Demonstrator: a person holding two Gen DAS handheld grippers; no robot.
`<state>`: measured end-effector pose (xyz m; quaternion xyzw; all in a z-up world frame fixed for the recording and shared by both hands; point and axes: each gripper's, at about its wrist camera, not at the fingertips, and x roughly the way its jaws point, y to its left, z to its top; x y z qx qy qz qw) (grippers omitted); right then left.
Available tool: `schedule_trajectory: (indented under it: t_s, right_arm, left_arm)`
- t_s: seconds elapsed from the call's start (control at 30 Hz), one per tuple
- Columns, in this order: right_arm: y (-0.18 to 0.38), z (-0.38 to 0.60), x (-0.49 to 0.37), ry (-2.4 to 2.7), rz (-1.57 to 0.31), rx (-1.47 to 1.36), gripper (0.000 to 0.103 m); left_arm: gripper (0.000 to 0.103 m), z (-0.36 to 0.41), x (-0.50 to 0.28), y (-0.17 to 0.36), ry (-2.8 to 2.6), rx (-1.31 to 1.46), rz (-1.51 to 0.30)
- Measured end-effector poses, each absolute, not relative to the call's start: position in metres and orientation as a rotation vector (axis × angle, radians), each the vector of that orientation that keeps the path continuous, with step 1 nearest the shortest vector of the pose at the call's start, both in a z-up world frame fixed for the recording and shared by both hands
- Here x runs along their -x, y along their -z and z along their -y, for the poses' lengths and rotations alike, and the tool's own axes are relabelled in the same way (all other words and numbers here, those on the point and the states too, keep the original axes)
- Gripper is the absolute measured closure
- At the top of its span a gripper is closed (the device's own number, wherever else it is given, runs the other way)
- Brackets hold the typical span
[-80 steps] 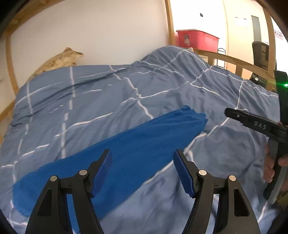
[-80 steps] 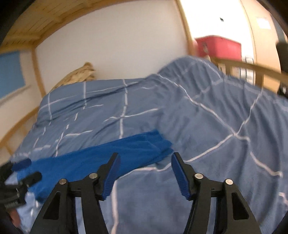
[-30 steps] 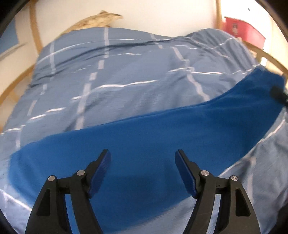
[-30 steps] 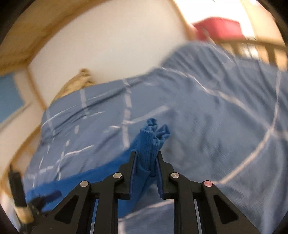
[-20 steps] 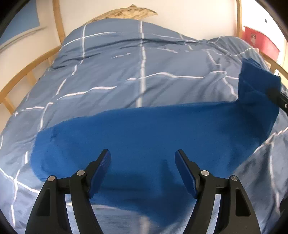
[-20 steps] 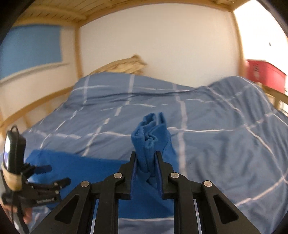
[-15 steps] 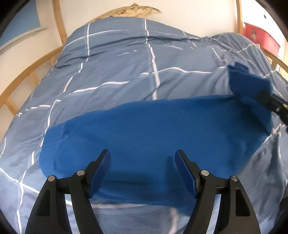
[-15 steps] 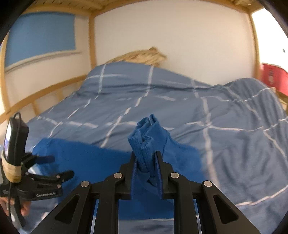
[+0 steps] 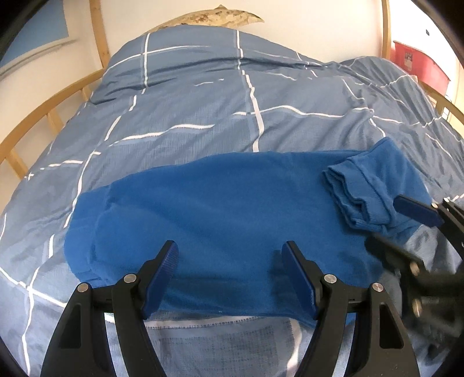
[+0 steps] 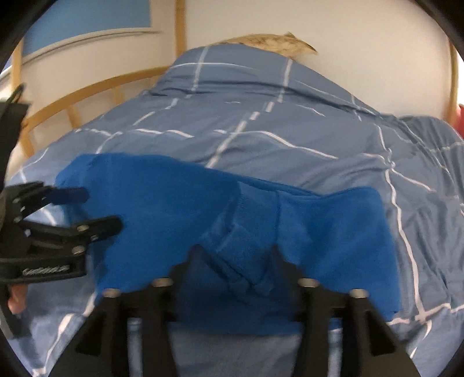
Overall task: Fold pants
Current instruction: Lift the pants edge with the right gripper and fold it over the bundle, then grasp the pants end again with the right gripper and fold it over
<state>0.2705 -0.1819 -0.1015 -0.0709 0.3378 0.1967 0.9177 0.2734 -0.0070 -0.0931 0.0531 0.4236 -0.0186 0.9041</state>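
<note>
The blue pants (image 9: pixel 226 208) lie across the grey-blue checked duvet (image 9: pixel 203 95), folded lengthwise. Their cuff end (image 9: pixel 356 197) is laid back over the leg on the right. My left gripper (image 9: pixel 230 272) is open and empty, low over the near edge of the pants. My right gripper (image 10: pixel 235 261) is open, its jaws wide on either side of the cuff end (image 10: pixel 240 246), which lies loose between them. The right gripper also shows at the right edge of the left wrist view (image 9: pixel 406 229). The left gripper shows at the left of the right wrist view (image 10: pixel 84 208).
A wooden bed rail (image 9: pixel 43 116) runs along the left side. A pale pillow (image 9: pixel 208 16) lies at the head by the white wall. A red storage box (image 9: pixel 420 66) stands at the far right.
My right gripper carried the cuff end leftward over the leg, lowered it and opened, letting it go. The pants are now doubled over at the right. My left gripper stayed open.
</note>
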Motion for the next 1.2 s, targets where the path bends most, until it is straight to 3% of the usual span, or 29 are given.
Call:
schedule_trajectory:
  t_s: [0.27,0.5,0.87,1.2]
  right_arm:
    - [0.074,0.242,-0.230,-0.253,-0.576,-0.102,0.041]
    - [0.105,0.340,-0.243,-0.082,-0.607,-0.513,0.041]
    - [0.156,0.361,-0.271,-0.109,-0.713,-0.688,0.042]
    - [0.158,0.359,-0.274,-0.135,-0.728,-0.711,0.050]
  left_arm:
    - [0.029,0.044,-0.264,0.070,0.169,-0.106,-0.803]
    - [0.029,0.100,-0.283,0.074,0.216,-0.189,-0.789]
    - [0.023,0.094,-0.314,0.121,0.148,-0.064,-0.953]
    - [0.027,0.070,-0.268,0.080,-0.047,-0.113,-0.787]
